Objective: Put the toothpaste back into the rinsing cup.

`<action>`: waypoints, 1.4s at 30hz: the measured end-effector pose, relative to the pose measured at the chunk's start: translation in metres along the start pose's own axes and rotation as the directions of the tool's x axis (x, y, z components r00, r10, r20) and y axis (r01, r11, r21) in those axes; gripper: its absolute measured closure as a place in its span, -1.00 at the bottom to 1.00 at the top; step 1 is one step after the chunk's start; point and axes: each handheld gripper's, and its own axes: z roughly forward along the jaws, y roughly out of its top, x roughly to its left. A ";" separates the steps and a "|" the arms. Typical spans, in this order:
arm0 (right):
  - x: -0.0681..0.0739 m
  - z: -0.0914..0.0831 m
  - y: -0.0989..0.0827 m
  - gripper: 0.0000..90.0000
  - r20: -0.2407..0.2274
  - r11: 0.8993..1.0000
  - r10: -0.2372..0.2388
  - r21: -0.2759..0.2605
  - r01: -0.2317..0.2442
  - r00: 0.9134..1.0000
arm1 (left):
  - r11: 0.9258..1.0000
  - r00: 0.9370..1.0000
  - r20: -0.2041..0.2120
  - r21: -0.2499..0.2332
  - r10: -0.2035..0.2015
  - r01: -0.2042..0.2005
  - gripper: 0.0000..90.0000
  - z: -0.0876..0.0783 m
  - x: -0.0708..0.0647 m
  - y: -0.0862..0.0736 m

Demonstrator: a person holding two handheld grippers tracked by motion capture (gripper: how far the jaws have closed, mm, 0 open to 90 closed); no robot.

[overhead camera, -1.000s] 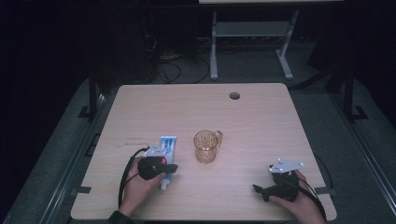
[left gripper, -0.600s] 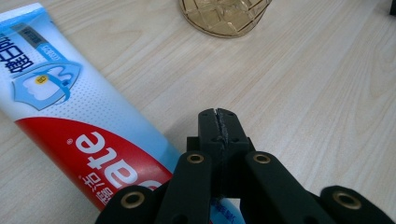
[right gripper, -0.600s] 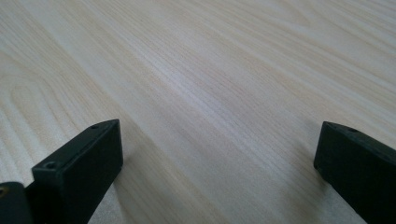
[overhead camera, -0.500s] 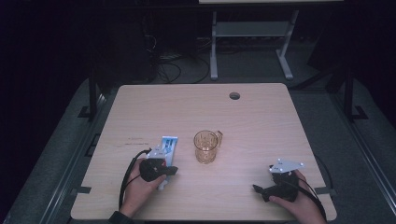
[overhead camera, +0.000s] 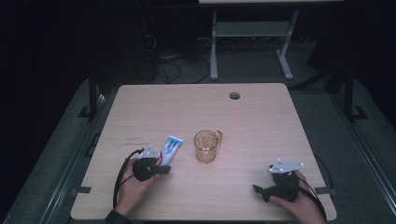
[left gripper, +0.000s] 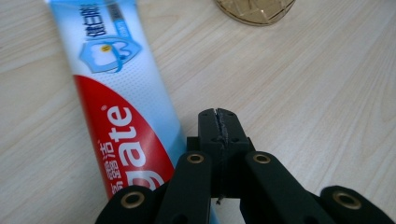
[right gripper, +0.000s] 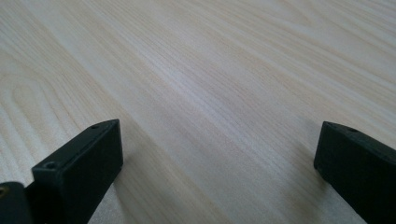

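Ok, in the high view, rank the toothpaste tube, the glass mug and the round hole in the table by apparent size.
1. Glass mug and toothpaste tube: about equal; the left gripper partly covers the tube, so unranked.
2. Hole in the table: clearly smallest.

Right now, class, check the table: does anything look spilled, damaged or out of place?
Nothing stands out. The glass mug stands upright with no spill, and the toothpaste tube lies flat and intact beside the shut left hand-held gripper.
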 end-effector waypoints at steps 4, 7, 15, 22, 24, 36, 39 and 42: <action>0.000 0.000 0.000 -0.99 0.000 1.000 -0.001 0.000 0.001 1.000 | 1.000 1.000 -0.015 -0.004 -0.006 0.006 1.00 -0.004 0.004 -0.002; 0.000 0.000 0.000 -0.99 -0.002 1.000 -0.001 0.000 0.001 1.000 | 1.000 1.000 -0.019 -0.008 -0.011 0.011 1.00 -0.006 0.005 -0.003; 0.000 0.000 0.000 -0.99 -0.001 1.000 -0.002 0.000 0.002 1.000 | 1.000 0.999 -0.042 -0.011 -0.026 0.026 1.00 -0.013 0.012 -0.006; 0.000 0.000 0.000 -0.99 -0.002 1.000 -0.003 0.000 0.003 1.000 | 1.000 0.998 -0.048 -0.011 -0.029 0.028 1.00 -0.015 0.013 -0.007; 0.000 0.000 0.000 -0.99 -0.002 1.000 -0.002 0.000 0.002 1.000 | 0.999 0.999 -0.046 -0.016 -0.028 0.028 1.00 -0.015 0.013 -0.007; 0.000 0.000 0.000 -0.99 -0.001 1.000 -0.006 0.001 0.006 1.000 | 0.999 0.999 -0.036 -0.032 -0.013 0.012 0.74 -0.025 0.009 -0.002; 0.000 0.000 0.000 -0.99 -0.002 1.000 -0.002 0.000 0.002 1.000 | 1.000 0.999 -0.045 -0.031 -0.005 0.004 0.60 -0.026 0.008 0.000; 0.000 0.000 0.000 -0.99 -0.002 1.000 -0.002 0.000 0.002 1.000 | 1.000 0.999 -0.053 -0.027 0.006 -0.007 0.38 -0.028 0.009 0.003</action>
